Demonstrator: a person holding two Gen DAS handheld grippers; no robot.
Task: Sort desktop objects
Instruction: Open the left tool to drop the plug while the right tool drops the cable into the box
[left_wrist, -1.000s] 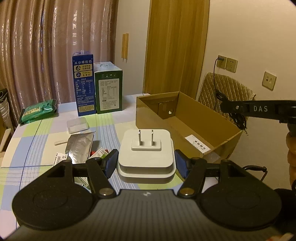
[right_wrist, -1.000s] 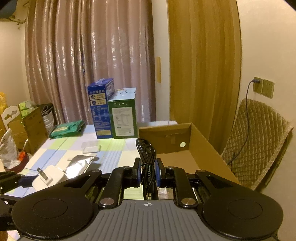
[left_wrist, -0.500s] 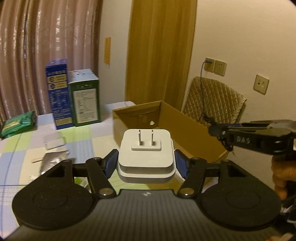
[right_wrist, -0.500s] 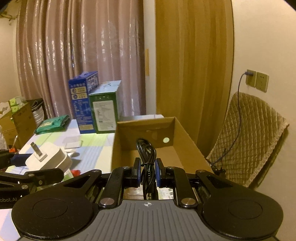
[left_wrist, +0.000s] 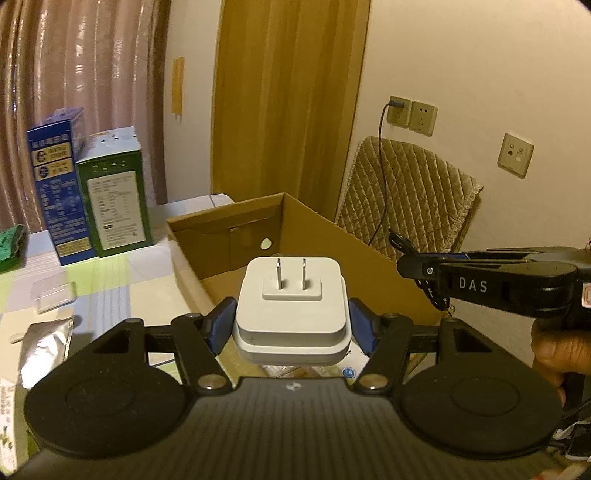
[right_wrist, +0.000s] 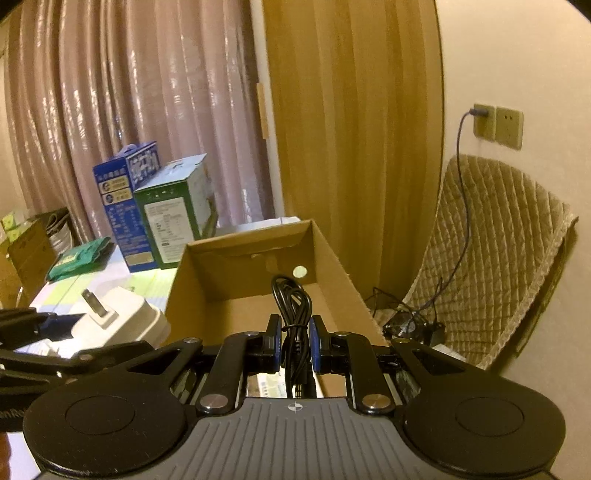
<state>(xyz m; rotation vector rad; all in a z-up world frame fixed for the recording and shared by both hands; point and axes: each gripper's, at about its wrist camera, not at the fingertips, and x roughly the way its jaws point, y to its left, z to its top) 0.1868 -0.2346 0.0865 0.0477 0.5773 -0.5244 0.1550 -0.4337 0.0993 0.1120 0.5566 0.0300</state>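
Now you have both loads up at the cardboard box (left_wrist: 303, 229): your left gripper (left_wrist: 291, 325) is clamped on the white charger (left_wrist: 291, 306), prongs up, over the box's near left wall, and your right gripper (right_wrist: 295, 343) pinches the coiled black cable (right_wrist: 293, 314) above the box floor. A second ago the charger hung over the checked table (left_wrist: 122, 280) with the box off at 2 o'clock; now the box sits at 12. Releasing looks like your next step.
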